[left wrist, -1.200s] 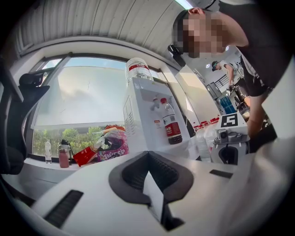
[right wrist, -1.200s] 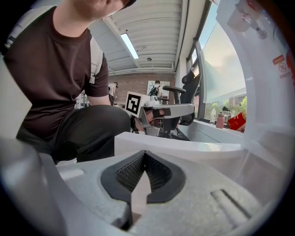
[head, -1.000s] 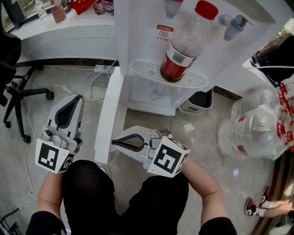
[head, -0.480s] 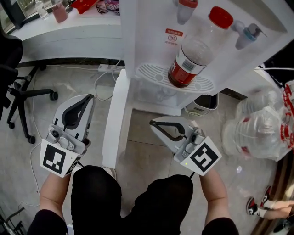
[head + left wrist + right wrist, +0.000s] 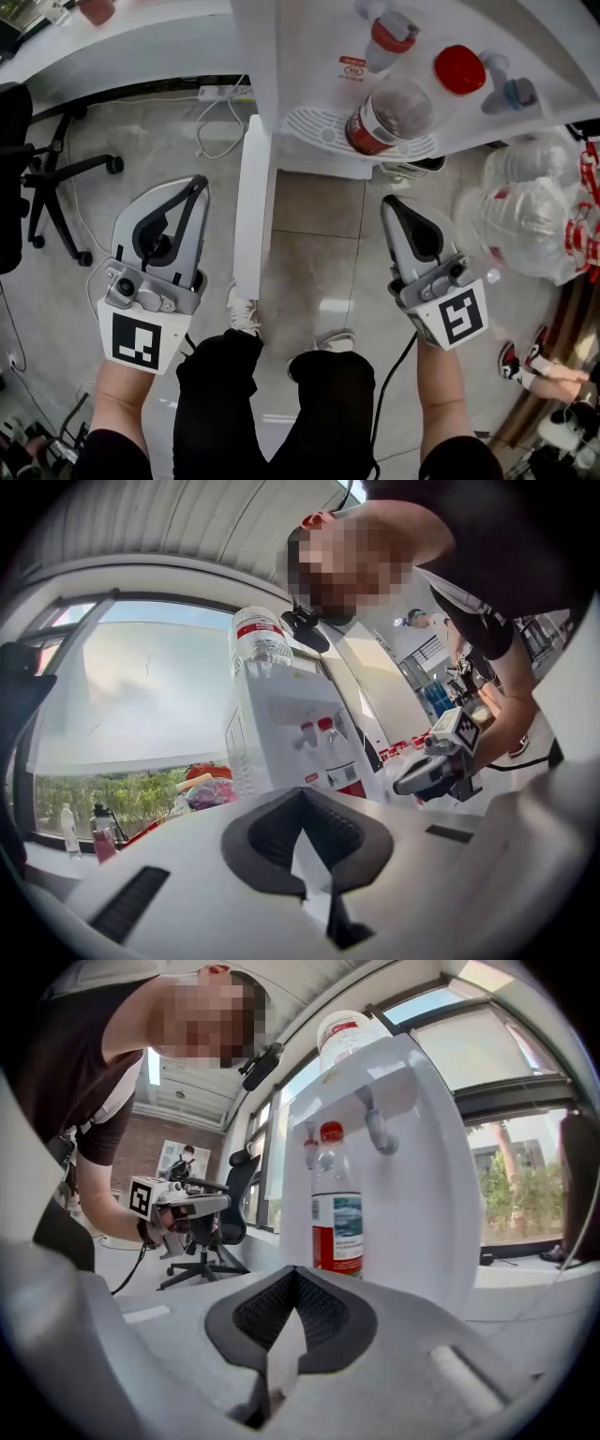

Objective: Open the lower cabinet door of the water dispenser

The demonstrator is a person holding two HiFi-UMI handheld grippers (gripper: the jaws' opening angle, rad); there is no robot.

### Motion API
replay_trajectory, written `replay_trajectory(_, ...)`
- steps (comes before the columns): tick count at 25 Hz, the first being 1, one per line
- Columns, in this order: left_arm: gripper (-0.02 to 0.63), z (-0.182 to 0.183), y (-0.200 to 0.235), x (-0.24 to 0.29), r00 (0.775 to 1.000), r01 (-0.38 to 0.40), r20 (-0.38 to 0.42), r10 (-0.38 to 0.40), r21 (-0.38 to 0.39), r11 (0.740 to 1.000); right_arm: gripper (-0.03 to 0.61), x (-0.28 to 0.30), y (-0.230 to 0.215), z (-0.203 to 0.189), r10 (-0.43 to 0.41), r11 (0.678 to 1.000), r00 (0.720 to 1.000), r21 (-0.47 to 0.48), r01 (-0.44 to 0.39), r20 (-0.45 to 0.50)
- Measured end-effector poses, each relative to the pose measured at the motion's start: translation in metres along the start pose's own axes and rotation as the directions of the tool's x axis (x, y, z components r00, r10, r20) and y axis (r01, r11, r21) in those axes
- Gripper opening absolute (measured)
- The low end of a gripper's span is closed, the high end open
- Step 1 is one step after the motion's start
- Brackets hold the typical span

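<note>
The white water dispenser (image 5: 309, 56) stands at the top of the head view, with a red-capped bottle (image 5: 394, 112) on its drip tray (image 5: 314, 127). Its lower cabinet door (image 5: 251, 206) is swung out toward me and shows edge-on. My left gripper (image 5: 199, 181) hangs left of the door, shut and empty, apart from it. My right gripper (image 5: 387, 201) hangs right of the door below the tray, shut and empty too. In the left gripper view the jaws (image 5: 323, 907) meet, with the dispenser (image 5: 291, 733) ahead. The right gripper view shows its jaws (image 5: 272, 1372) closed before the bottle (image 5: 336, 1213).
An office chair (image 5: 56, 178) stands at the left. A power strip with cables (image 5: 220, 94) lies by the wall. A clear bag of empty bottles (image 5: 534, 225) sits at the right, and a bin (image 5: 412, 169) beside the dispenser. Another person's feet (image 5: 525, 361) show at the right edge.
The right gripper swung from pointing left beside the door to pointing forward on its right side. Both grippers rose with the head view. The door stays open.
</note>
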State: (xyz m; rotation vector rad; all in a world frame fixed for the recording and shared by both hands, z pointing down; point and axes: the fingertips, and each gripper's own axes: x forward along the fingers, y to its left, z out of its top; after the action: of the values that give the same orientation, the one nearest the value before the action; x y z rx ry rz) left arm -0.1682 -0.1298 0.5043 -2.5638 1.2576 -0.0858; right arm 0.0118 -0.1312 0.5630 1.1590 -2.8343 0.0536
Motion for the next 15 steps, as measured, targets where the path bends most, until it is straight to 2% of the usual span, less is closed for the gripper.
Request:
replay_trajectory(3,0.006,0.011,-0.002,0.006,1.0,0.008,-0.021,-0.008,-0.02,1.0,0.003,-0.013,-0.016,0.013,-0.1,0.995,0.995,0.002,0.1,-0.01)
replay_trajectory(7,0.008,0.024,-0.011,0.012,0.998,-0.002,-0.069,-0.005,-0.089,0.996,0.003,-0.03,-0.03,0.039,-0.2,0.98,0.98,0.016,0.2,-0.022)
replay_trajectory(15,0.008,0.084,-0.021,0.037,0.997,-0.013,-0.074,0.002,-0.145,0.989,0.003,-0.06,-0.033,0.097,-0.225,0.974,0.973,-0.006,0.225,-0.057)
